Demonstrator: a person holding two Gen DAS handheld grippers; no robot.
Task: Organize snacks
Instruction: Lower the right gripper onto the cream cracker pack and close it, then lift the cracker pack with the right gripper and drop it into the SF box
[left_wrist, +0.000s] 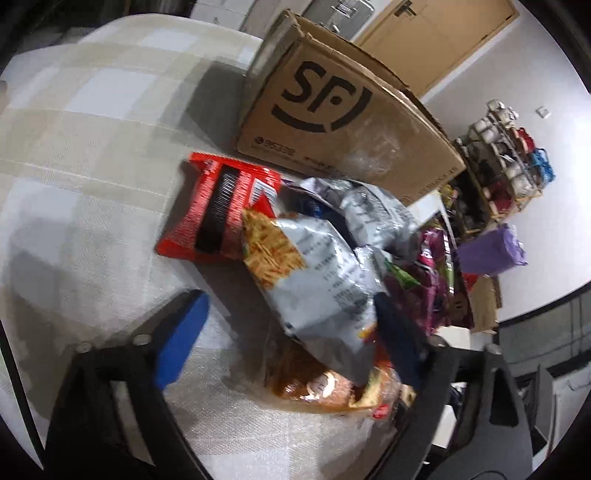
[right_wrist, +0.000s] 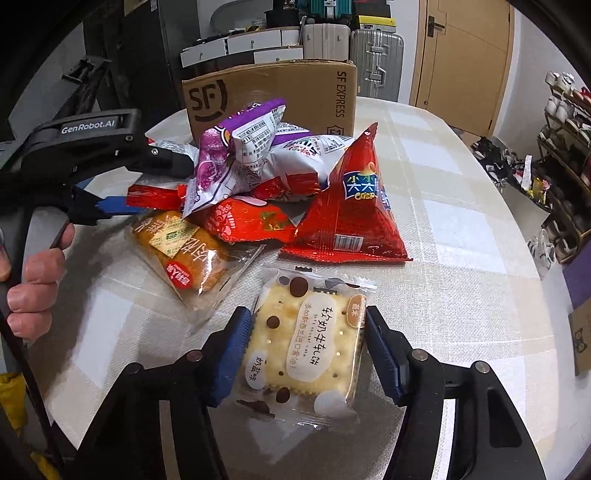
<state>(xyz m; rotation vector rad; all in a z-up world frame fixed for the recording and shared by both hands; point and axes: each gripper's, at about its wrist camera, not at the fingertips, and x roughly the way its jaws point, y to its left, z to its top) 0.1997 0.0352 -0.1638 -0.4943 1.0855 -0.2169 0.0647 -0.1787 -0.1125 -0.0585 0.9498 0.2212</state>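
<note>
Right gripper (right_wrist: 308, 350) clamps square cracker packet (right_wrist: 306, 347), glossy clear wrap, blue ribbed pads pressed on both sides; packet lies flat on counter (right_wrist: 461, 258) with woven checked cloth. Left gripper (left_wrist: 291, 332) parted, straddling crinkled silver snack bag (left_wrist: 321, 273) without squeezing it. Snack heap sits before cardboard box (right_wrist: 273, 88).

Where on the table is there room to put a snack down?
Bare tablecloth lies right of the red triangular bag, and left of the red barcode bag. It is crowded in the snack pile before the cardboard box.
</note>
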